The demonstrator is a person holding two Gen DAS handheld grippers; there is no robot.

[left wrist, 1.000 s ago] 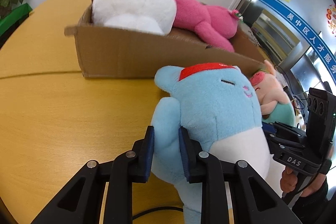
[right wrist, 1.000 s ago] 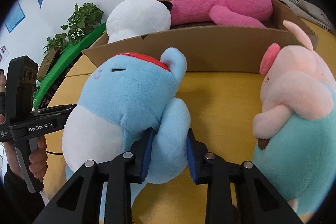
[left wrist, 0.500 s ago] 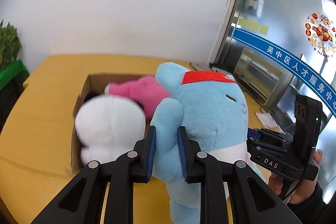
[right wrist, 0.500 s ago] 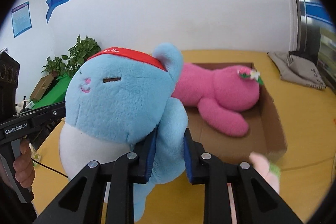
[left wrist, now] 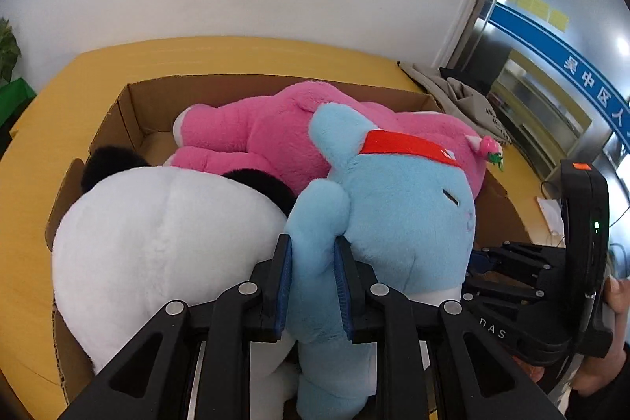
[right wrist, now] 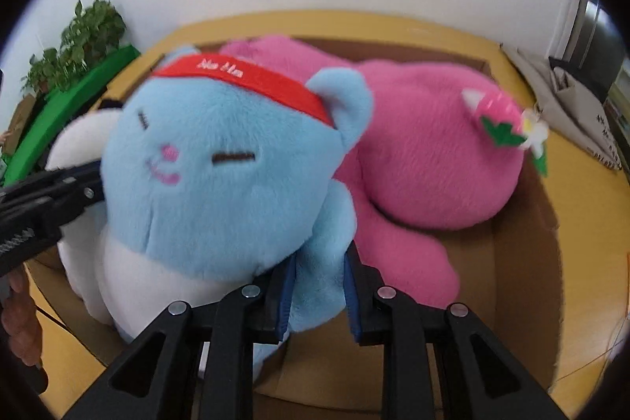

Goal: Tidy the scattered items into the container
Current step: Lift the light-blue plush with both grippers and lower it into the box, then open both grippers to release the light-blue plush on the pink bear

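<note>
Where a second ago the blue toy (left wrist: 397, 223) stood on the desk (left wrist: 236, 54) in front of the box (left wrist: 134, 105), it now hangs over the box's open top, carried there by both claws together. The left claw (left wrist: 313, 278) pinches one of its arms, the blue pads pressed into the plush, and the right claw (right wrist: 317, 296) pinches the other arm in the same way; neither grip has let go during the lift. The box wall that faced the claws a second ago now lies below them, and its inside shows ahead.

Just ahead of the right claw the pink toy (right wrist: 425, 152) lies across the box floor, and just left of the left claw the white toy (left wrist: 157, 243) fills the near corner (it bulges above the rim). The blue toy touches or nearly touches both; I cannot tell whether it rests on them yet.

My reading is that the carry is nearly over and the release comes next. Room is tight, so the blue toy will probably end up on top of the other two, and it could roll off the white one.
</note>
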